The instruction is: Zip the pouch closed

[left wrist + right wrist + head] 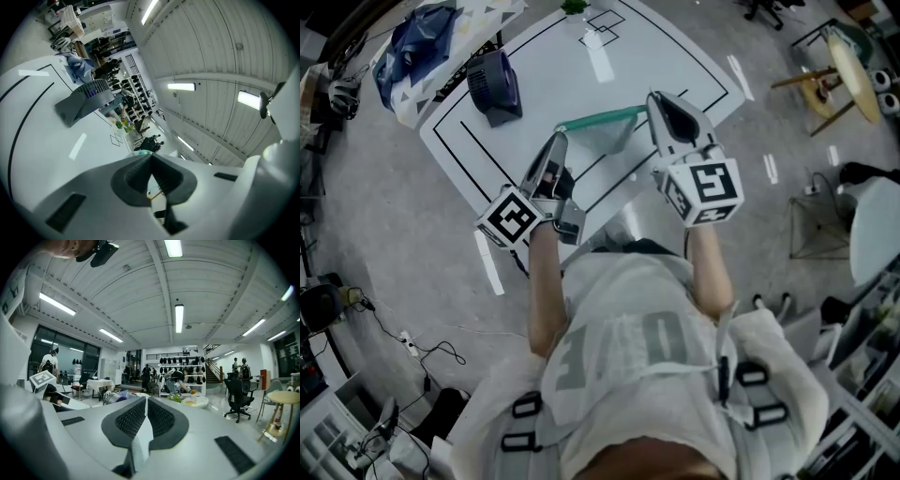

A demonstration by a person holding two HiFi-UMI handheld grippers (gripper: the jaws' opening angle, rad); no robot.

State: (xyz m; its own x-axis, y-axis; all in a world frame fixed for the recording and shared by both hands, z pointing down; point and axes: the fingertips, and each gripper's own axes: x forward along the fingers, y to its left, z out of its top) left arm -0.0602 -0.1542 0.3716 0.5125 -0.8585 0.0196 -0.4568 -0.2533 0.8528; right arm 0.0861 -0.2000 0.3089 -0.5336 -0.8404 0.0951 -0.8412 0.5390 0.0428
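In the head view, the pouch (605, 131), pale with a green zip band along its top, hangs stretched between my two grippers above the white table (553, 56). My left gripper (560, 139) is shut on the band's left end, and a sliver of green (140, 152) shows at the tip of its closed jaws (151, 157). My right gripper (653, 97) is shut on the right end. In the right gripper view a strip of the pouch's white fabric (140, 437) sits pinched between its ribbed pads (145, 399). I cannot make out the zip slider.
A small dark blue fan (494, 84) (86, 101) stands on the table's left part. A blue patterned bag (417, 42) lies at the far left corner and a green plant (574, 6) at the far edge. A wooden stool (839, 70) stands on the floor to the right.
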